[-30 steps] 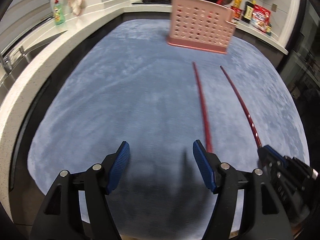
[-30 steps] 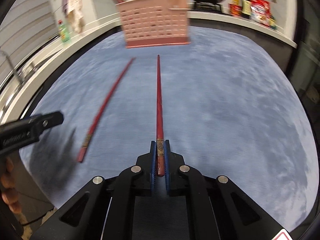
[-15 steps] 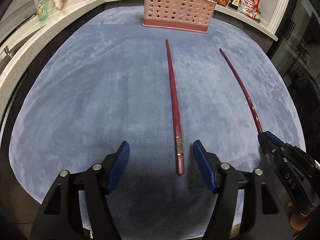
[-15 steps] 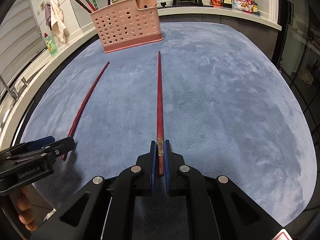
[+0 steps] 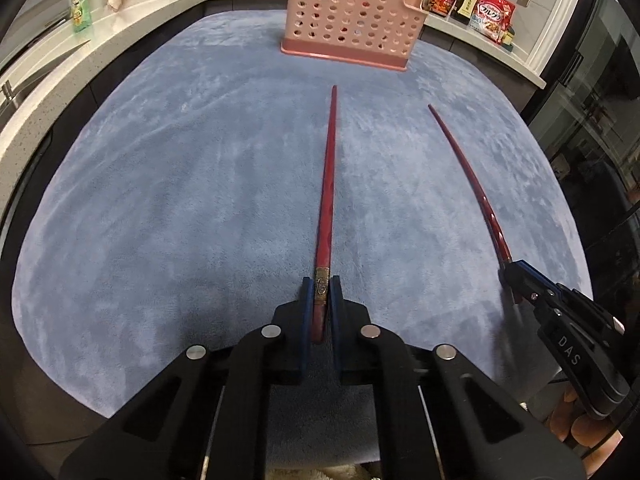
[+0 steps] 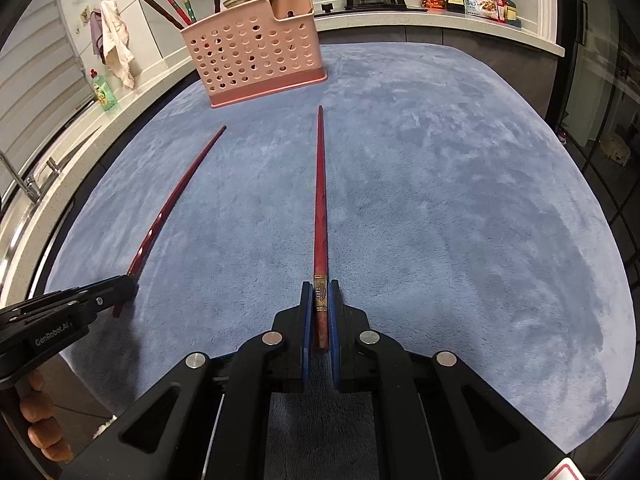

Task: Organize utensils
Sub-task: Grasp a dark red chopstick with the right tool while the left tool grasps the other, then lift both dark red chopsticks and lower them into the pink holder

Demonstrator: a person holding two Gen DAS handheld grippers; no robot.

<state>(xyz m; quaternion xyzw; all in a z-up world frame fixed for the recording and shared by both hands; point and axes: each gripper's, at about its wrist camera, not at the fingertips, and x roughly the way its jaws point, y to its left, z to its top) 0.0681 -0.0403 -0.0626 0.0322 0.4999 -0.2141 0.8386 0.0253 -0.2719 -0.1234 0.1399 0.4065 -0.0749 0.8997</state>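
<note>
On the blue mat (image 5: 180, 200), before the pink basket (image 5: 352, 20), our left gripper (image 5: 320, 300) and right gripper (image 6: 320, 304) each clamp one red chopstick (image 5: 328, 184) (image 6: 321, 200).

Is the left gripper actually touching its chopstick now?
Touching. In the left wrist view the left gripper has both blue pads pressed against the butt end of the left chopstick, with no gap on either side.
</note>
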